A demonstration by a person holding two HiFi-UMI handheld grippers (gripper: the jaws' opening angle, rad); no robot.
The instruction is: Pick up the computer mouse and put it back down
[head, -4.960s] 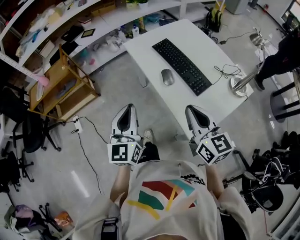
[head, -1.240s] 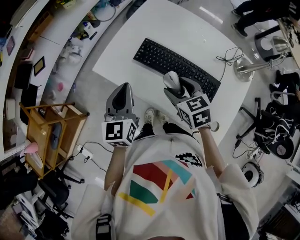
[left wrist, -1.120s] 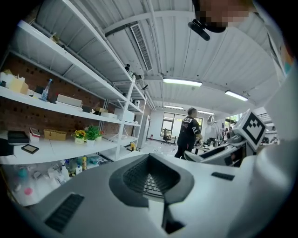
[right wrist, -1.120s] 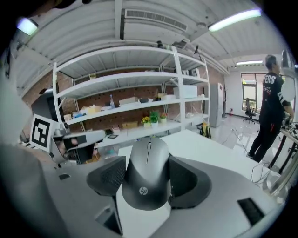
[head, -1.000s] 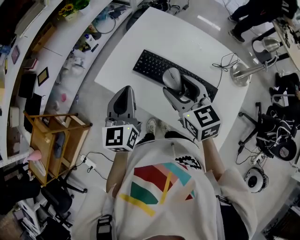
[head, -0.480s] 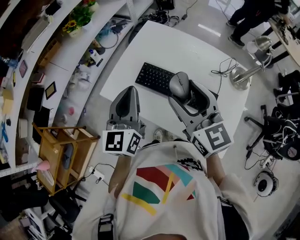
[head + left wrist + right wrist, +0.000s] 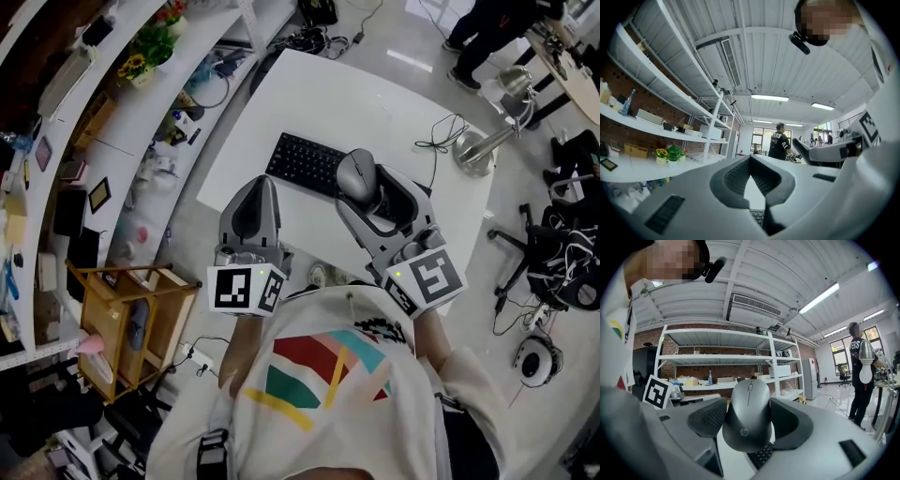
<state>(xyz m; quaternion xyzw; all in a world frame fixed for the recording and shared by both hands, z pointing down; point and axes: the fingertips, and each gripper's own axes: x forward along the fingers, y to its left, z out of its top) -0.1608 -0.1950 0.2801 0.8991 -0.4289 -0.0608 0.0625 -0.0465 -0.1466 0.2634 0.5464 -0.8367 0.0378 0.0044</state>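
The grey computer mouse (image 7: 356,172) hangs in the air over the right part of the black keyboard (image 7: 302,161), above the white table (image 7: 375,94). My right gripper (image 7: 367,190) is shut on the mouse, one pad on each side. In the right gripper view the mouse (image 7: 750,418) fills the space between the jaws, its wheel end pointing away, and a strip of keyboard (image 7: 761,456) shows under it. My left gripper (image 7: 253,202) hovers by the table's near edge, left of the mouse, shut with nothing in it. Its tips (image 7: 750,161) meet in the left gripper view.
A metal desk lamp base (image 7: 472,150) with a loose cable (image 7: 441,142) stands on the table's right end. Cluttered white shelves (image 7: 141,103) run along the left, with a wooden cart (image 7: 122,319) below them. A person (image 7: 487,28) stands beyond the table; office chairs (image 7: 562,272) sit at right.
Five seconds ago the mouse lay on the table beside the keyboard. Over the last second both grippers have risen, the right one carrying the mouse; little has moved in the last half second.
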